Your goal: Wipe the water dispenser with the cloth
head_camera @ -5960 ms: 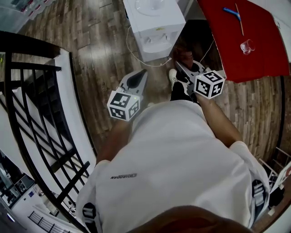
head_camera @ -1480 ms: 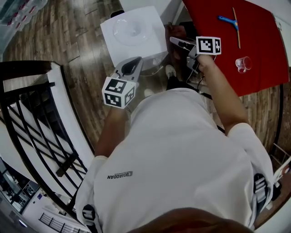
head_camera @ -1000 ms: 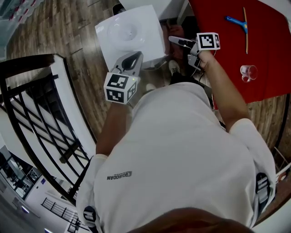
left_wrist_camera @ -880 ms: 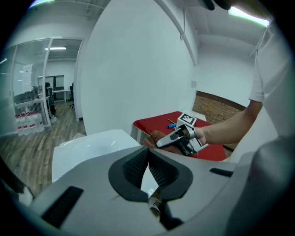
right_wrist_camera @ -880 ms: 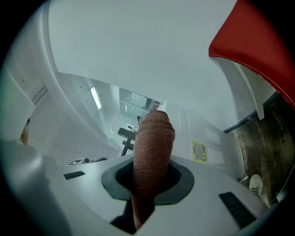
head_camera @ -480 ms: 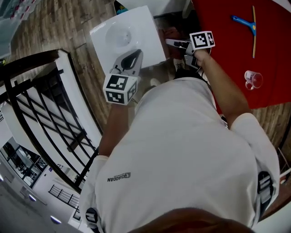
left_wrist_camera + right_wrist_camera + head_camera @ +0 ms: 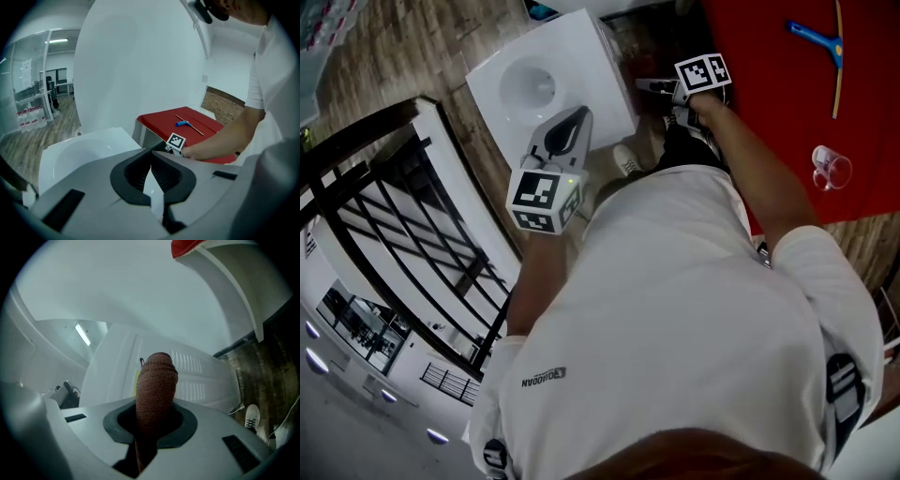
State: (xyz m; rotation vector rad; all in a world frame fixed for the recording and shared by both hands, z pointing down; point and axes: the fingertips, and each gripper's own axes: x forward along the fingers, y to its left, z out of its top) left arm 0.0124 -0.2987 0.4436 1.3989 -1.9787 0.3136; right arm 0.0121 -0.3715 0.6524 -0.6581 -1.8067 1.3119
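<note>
The right tongs (image 7: 649, 85) clamp the brown cloth (image 7: 156, 380) beside the white water dispenser (image 7: 581, 56); the left tongs (image 7: 578, 114), closed and empty, hover over its near edge

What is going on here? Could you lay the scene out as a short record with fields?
setting: white water dispenser on a wood floor, next to a red table
left gripper: shut, empty, held near the dispenser's top
right gripper: shut on a brown cloth, at the dispenser's vented side
cloth touching dispenser: cannot tell
on table: blue tool, clear cup
</note>
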